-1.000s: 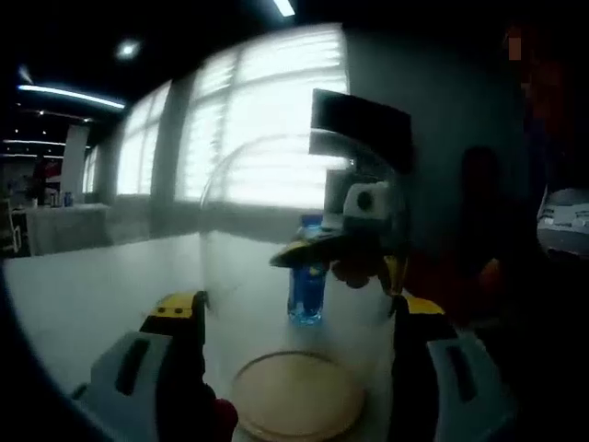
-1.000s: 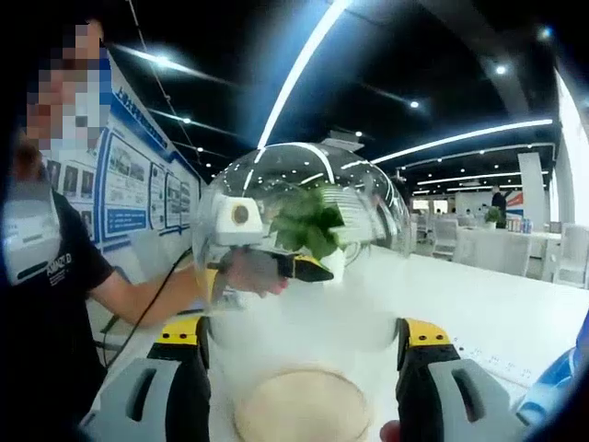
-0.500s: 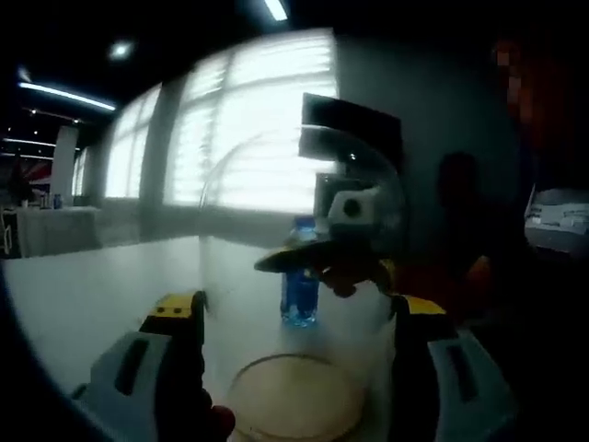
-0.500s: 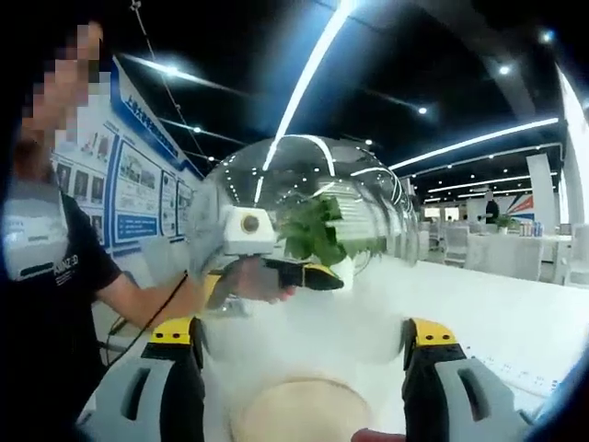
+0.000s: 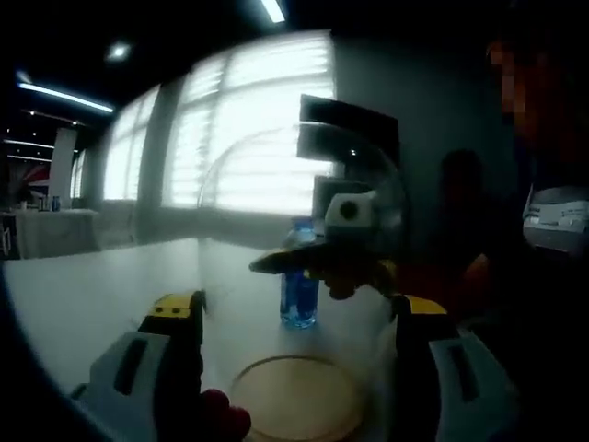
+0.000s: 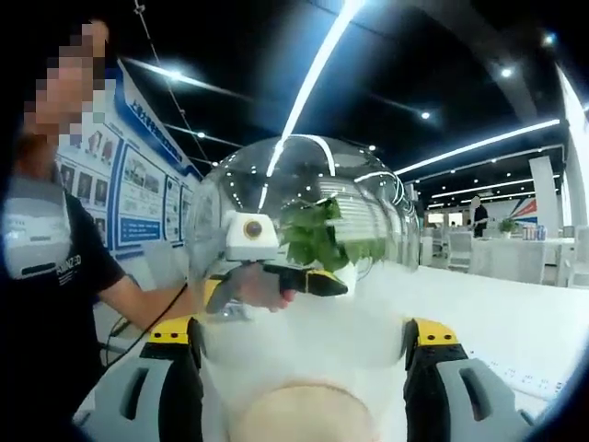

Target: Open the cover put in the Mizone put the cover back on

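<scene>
A clear glass dome cover [image 5: 276, 212] stands between my left gripper's [image 5: 294, 308] yellow-tipped jaws, which press on its two sides. My right gripper [image 6: 299, 327] clasps the same cover [image 6: 304, 212] from the opposite side. Below the dome lies a round wooden base [image 5: 294, 401], seen in the right gripper view too [image 6: 299, 414]. Through the glass, the blue Mizone bottle [image 5: 300, 290] stands upright on the white table, partly behind my right gripper. In the right gripper view my left gripper shows through the dome, held by a hand.
A green potted plant [image 6: 317, 235] stands on the white table [image 6: 497, 308] beyond the dome. A person in a black shirt [image 6: 46, 304] is at the left. Something small and red [image 5: 221, 410] sits low by the left jaw. Bright windows [image 5: 230, 129] stand behind.
Both views have shifted slightly upward, and the wooden base sits a little lower in the right gripper view. Both grippers keep their hold on the cover.
</scene>
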Motion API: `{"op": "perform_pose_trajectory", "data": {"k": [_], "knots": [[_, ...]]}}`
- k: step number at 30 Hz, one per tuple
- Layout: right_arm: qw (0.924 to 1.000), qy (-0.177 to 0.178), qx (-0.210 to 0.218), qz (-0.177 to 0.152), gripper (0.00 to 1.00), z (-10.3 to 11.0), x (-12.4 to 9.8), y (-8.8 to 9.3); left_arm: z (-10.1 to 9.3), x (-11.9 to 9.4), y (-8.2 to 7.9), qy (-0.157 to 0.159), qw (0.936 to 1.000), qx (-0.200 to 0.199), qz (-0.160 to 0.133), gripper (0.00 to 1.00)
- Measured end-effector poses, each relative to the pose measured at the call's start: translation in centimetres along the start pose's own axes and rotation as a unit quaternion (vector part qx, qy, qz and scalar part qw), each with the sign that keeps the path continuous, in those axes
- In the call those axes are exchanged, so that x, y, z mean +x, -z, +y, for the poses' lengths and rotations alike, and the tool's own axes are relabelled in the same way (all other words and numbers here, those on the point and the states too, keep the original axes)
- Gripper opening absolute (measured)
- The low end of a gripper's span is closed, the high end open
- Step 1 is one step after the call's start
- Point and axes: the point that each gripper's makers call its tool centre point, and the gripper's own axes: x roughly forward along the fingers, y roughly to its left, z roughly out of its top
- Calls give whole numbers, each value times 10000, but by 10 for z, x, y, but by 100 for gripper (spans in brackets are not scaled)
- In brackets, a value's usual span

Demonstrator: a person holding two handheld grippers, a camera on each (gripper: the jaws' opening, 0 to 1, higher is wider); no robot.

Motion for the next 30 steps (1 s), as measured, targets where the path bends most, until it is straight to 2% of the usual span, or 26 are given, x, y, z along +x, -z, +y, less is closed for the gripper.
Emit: {"op": "perform_pose_trajectory", "data": {"k": [18, 27, 30], "knots": [[10000, -8, 2, -48, 86, 0, 1, 0, 0, 1, 1, -36, 10000, 34, 32, 74], [9998, -13, -11, -175, 86, 0, 1, -1, 0, 2, -1, -85, 9999, -3, -99, 74], [9999, 0, -27, -124, 86, 0, 1, -1, 0, 3, -2, -78, 9999, -3, -103, 74]]}}
